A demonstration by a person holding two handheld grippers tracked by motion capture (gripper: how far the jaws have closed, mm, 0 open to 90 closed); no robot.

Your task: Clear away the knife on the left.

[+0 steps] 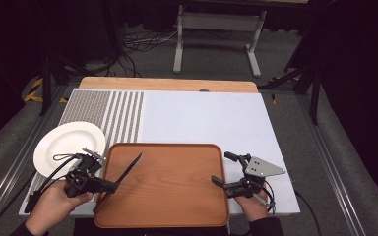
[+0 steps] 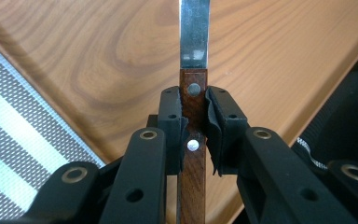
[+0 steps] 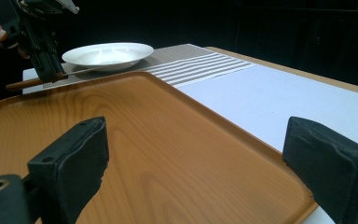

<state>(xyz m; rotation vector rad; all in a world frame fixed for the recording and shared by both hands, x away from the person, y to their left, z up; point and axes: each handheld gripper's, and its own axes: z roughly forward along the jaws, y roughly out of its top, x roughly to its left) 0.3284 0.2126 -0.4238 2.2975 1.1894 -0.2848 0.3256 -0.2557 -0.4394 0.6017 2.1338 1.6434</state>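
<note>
Left hand-held gripper [image 2: 195, 126] clamps knife [image 1: 128, 172] handle; blade points diagonally far-right over tray [image 1: 177, 196]; right hand-held gripper [image 3: 196, 163] open.

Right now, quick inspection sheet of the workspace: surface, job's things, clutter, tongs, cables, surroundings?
Surface: table under a white mat with a striped grey patch at left.
Job's things: knife, wooden handle clamped, blade out over the wooden tray; white plate left of the tray, bare.
Clutter: nothing seen.
Tongs: left tongs shut on the knife handle; right tongs open, holding nothing, at the tray's right edge.
Cables: one trails from each; more lie on the floor beyond the table.
Surroundings: grey carpet, a table frame behind, dark stands.
</note>
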